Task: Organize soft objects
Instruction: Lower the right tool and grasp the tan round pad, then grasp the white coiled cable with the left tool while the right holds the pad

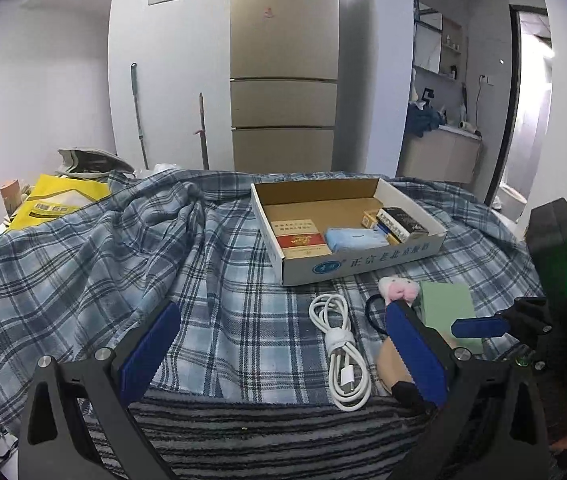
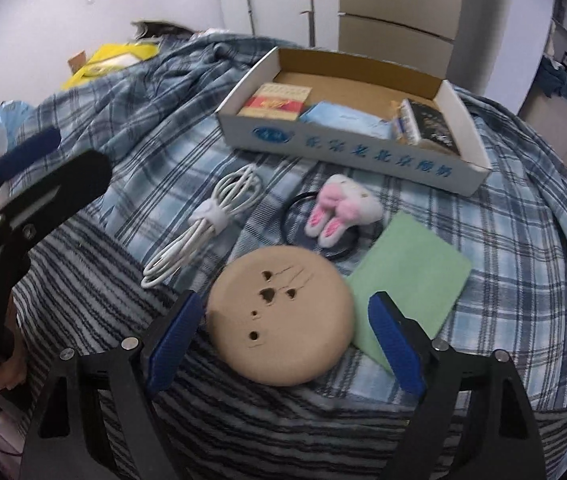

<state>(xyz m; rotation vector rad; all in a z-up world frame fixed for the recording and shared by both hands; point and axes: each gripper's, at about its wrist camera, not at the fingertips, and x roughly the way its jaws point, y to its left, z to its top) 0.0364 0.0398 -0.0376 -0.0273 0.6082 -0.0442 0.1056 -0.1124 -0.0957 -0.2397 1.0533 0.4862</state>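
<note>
Presently, plaid blanket (image 2: 131, 120), white cardboard box (image 2: 347, 156) at rear holding packets, tan round cushion (image 2: 281, 316) lying between the wide-open, empty right tongs (image 2: 287, 340), green cloth (image 2: 407, 276) beside it, plush bunny (image 2: 343, 206) behind, left tongs (image 1: 283, 344) open, empty, white cable (image 1: 341, 352) between.

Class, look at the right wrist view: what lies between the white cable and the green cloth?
The plush bunny on its black ring, with the tan round cushion nearer the camera, lies between the white cable and green cloth.
</note>
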